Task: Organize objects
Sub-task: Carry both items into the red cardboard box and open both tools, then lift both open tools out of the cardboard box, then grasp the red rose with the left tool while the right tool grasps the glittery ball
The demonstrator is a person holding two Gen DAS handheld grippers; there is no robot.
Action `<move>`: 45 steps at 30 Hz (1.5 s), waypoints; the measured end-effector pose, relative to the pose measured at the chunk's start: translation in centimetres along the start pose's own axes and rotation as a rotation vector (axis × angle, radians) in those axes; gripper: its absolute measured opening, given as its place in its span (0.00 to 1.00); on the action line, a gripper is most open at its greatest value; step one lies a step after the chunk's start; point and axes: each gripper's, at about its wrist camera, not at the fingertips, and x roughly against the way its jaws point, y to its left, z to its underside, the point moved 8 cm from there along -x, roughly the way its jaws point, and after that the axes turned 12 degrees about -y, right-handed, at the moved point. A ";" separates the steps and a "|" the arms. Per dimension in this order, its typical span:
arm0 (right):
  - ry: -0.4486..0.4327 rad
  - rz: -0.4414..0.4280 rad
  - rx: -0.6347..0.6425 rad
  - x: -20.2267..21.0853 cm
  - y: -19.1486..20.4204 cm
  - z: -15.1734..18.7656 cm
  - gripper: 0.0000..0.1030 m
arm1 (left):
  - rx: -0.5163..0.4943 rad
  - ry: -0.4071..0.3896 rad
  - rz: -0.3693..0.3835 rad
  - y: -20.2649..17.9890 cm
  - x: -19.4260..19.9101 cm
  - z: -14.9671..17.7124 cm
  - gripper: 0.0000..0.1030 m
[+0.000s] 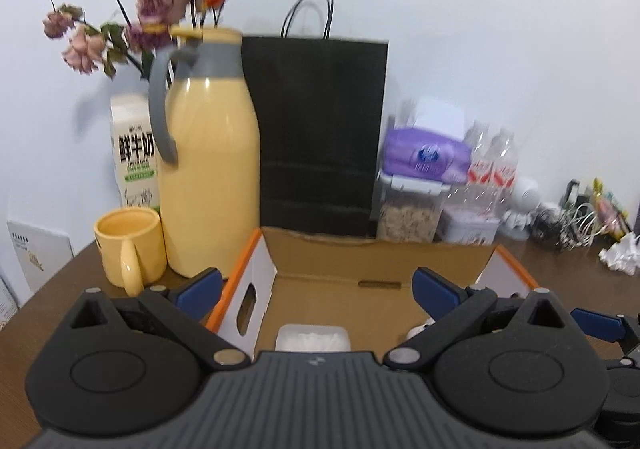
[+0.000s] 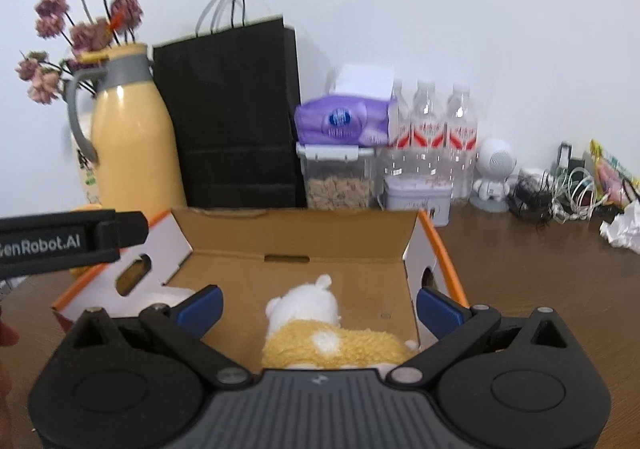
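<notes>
**boxfan:** Fleecy yellow-and-white plush toy (image 2: 316, 329) is lying on the floor of the open cardboard box (image 2: 296, 237), toward its right side, right under the right gripper (image 2: 318, 307). That one's fingers are spread wide with nothing pinched between them. How would you grab it?

**umi_tinkerer:** Looks soft and light, so it'll squash rather than slip. I'd go across the yellow body, not the white head, since the head would probably just flop. No fragility worries.

**boxfan:** And the left gripper (image 1: 318, 289)?

**umi_tinkerer:** Also released, fingers fully apart, hovering over the left part of the same box. There's a whitish thing (image 1: 314, 337) below it on the box floor. Could be a soft pack or a clear tub, honestly too blurry and half hidden to say.

**boxfan:** What about the stuff still on the table?

**umi_tinkerer:** The yellow mug (image 1: 130, 245) just left of the box is stiff, glossy and breakable, so pinch the wall at the rim or take the handle. The yellow jug (image 1: 212, 153) beside it looks heavy and slick; handle only.
</notes>
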 end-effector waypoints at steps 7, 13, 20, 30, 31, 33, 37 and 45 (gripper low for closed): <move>-0.089 -0.049 0.040 5.3 -0.5 -1.9 1.00 | -0.014 -0.058 0.007 1.1 3.9 -0.8 1.00; -0.111 -0.060 0.089 9.0 -1.6 -1.8 1.00 | -0.031 -0.061 0.000 3.1 7.3 0.0 1.00; -0.028 -0.034 0.148 11.6 -3.8 1.6 1.00 | -0.086 -0.028 0.017 4.6 10.5 2.2 1.00; 0.110 0.021 0.115 12.4 -7.1 7.0 1.00 | -0.069 0.118 -0.030 7.7 11.9 7.5 1.00; 0.114 0.024 0.110 12.3 -7.1 7.2 1.00 | -0.064 0.125 -0.037 7.9 11.9 7.8 1.00; 0.114 0.020 0.097 11.9 -7.1 7.5 0.99 | -0.046 0.126 -0.045 8.2 11.9 7.9 1.00; 0.103 -0.024 0.085 10.9 -6.6 7.3 0.90 | -0.021 0.125 -0.056 8.4 11.5 7.9 1.00; 0.144 -0.033 0.036 8.6 -6.8 8.5 0.56 | 0.002 0.171 -0.054 8.2 10.4 9.7 1.00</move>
